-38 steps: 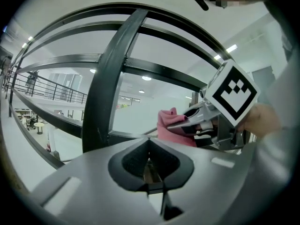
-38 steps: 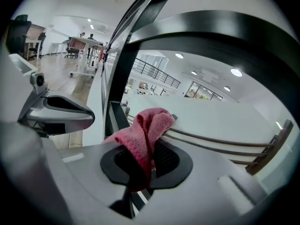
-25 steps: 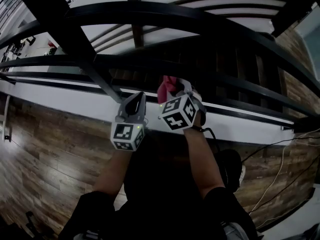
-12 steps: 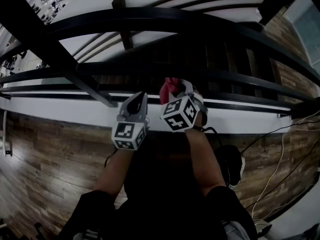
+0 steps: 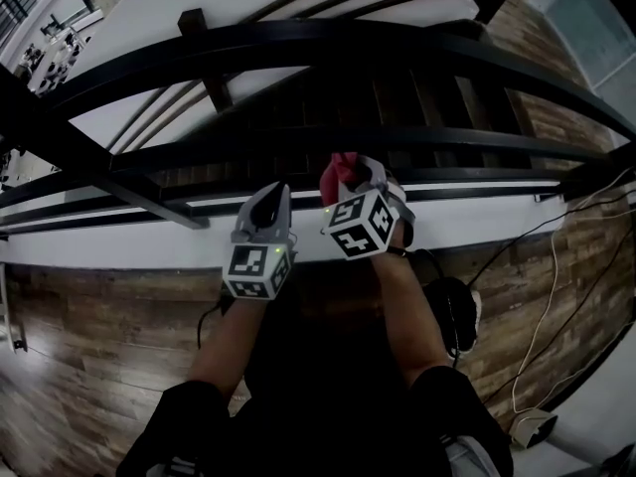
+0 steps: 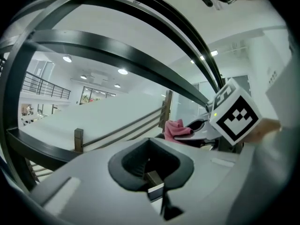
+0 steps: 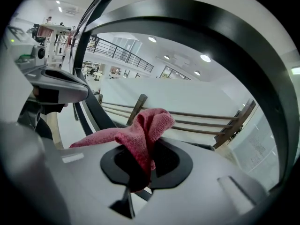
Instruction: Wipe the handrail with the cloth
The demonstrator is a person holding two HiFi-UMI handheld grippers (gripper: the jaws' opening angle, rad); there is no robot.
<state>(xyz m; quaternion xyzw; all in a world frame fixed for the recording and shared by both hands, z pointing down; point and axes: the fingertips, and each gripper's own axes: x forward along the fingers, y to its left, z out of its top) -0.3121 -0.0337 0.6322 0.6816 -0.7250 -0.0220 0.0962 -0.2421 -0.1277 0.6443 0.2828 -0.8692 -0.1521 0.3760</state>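
Observation:
A black metal handrail arches across the top of the head view, with a lower black rail under it. My right gripper is shut on a red cloth, held just below that lower rail. In the right gripper view the cloth bunches up out of the closed jaws, and the thick rail curves overhead. My left gripper hangs beside the right one, shut with nothing in it. The left gripper view shows the red cloth to its right and the rails above.
Beyond the railing, dark wooden stairs drop away. A white ledge runs under the rails, with wood-plank floor below it. Cables trail over the floor at the right, by a small white device.
The railing has shifted and tilted in the head view as the head turned. Both grippers keep nearly the same place, the right one still holding the cloth.

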